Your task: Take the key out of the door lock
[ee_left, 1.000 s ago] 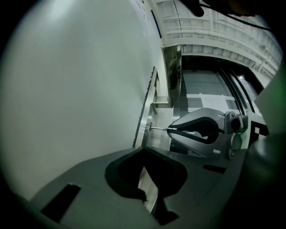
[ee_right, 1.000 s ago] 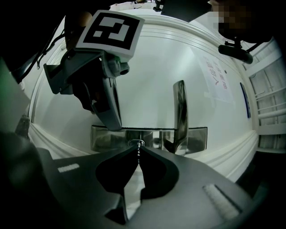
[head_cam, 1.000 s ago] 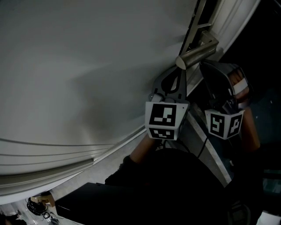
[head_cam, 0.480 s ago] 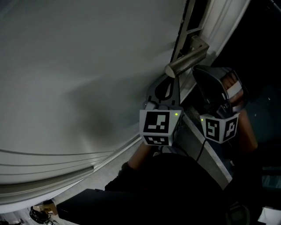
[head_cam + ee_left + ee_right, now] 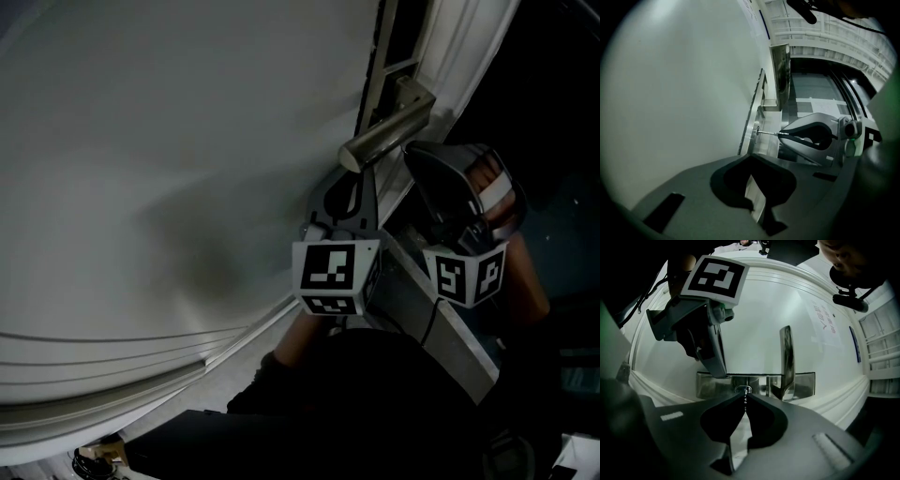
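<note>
Left gripper view: only a thin shaft of the key shows between the lock plate and the tips of the right tool; its head is buried in the closed jaws and its shape cannot be told. Right gripper view: the key is an edge-on sliver at the keyhole, too small to read, and whether the left tool touches the plate cannot be told. Head view: key and lock are screened by the door handle and the dark tools.
</note>
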